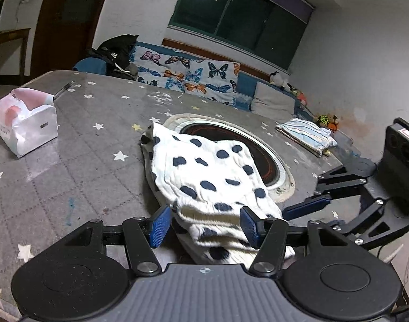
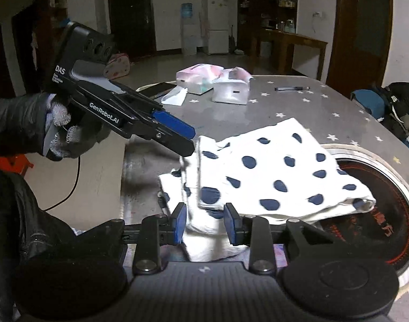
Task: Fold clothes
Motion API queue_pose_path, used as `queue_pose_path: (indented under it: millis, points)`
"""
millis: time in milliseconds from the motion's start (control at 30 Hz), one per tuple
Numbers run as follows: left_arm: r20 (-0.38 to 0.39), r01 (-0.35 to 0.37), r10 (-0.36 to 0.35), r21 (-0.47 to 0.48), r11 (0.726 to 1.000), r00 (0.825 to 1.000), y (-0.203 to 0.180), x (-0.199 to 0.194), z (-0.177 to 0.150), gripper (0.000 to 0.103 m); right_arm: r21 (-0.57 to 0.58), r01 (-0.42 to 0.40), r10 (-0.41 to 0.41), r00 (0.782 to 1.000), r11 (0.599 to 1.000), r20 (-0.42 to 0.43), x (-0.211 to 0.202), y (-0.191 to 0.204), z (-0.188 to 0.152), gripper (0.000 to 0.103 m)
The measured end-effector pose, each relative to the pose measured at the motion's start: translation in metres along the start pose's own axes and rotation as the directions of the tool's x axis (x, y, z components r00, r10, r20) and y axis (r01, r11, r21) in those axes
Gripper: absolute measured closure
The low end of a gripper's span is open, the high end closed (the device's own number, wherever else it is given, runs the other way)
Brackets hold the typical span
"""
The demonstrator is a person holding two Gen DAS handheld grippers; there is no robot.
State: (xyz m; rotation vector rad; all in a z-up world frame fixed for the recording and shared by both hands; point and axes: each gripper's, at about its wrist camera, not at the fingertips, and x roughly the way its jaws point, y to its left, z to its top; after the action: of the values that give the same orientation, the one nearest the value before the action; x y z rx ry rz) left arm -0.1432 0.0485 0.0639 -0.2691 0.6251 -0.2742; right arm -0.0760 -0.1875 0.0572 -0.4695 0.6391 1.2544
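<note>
A white garment with dark blue spots [image 1: 204, 166] [image 2: 271, 166] lies folded on the grey star-patterned table [image 1: 83, 139] [image 2: 298, 102], partly over a round inset hob [image 1: 263, 155] [image 2: 378, 201]. My left gripper [image 1: 204, 225] is open, and the garment's layered near edge lies between its blue pads [image 1: 158, 225] without being pinched. In the right wrist view the left gripper [image 2: 189, 139] hovers at the garment's left corner, held by a gloved hand [image 2: 43, 126]. My right gripper [image 2: 205, 222] [image 1: 298, 206] is open a little, with the garment's near corner lying loose between its pads.
Two tissue packs [image 2: 231, 88] [image 1: 27, 120], a pen [image 2: 291, 88] [image 1: 65, 88] and a phone [image 2: 156, 88] lie at the table's far side. A folded striped cloth [image 1: 306, 134] rests near the right edge. A butterfly-covered sofa [image 1: 191, 72] stands behind the table.
</note>
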Motion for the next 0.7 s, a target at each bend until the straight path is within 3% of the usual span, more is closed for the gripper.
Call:
queue_pose_path:
  millis: [133, 267, 367, 467, 700]
  points:
    - [-0.019, 0.019, -0.019, 0.013, 1.0, 1.0, -0.002, -0.002, -0.008, 0.045, -0.046, 0.016, -0.018, 0.999, 0.999, -0.035, 0.01, 0.01, -0.003, 0.073]
    - [-0.038, 0.02, -0.019, 0.03, 0.999, 0.999, -0.005, 0.005, -0.013, 0.066, -0.067, 0.033, -0.036, 0.998, 0.997, -0.044, 0.012, 0.015, -0.008, 0.074]
    - [-0.033, 0.015, -0.014, 0.037, 0.999, 0.999, -0.004, 0.007, -0.013, 0.073, -0.062, 0.043, -0.045, 0.998, 0.997, -0.034, 0.01, 0.015, -0.008, 0.081]
    - [-0.022, 0.001, 0.0, 0.04, 0.999, 1.0, -0.003, 0.007, -0.013, 0.095, -0.056, 0.045, -0.047, 0.999, 0.997, -0.026, 0.007, 0.013, -0.008, 0.084]
    - [0.014, 0.016, -0.017, 0.056, 0.998, 1.0, -0.01, -0.013, -0.011, 0.099, -0.074, 0.051, -0.05, 0.999, 0.996, 0.012, -0.01, 0.016, -0.007, 0.086]
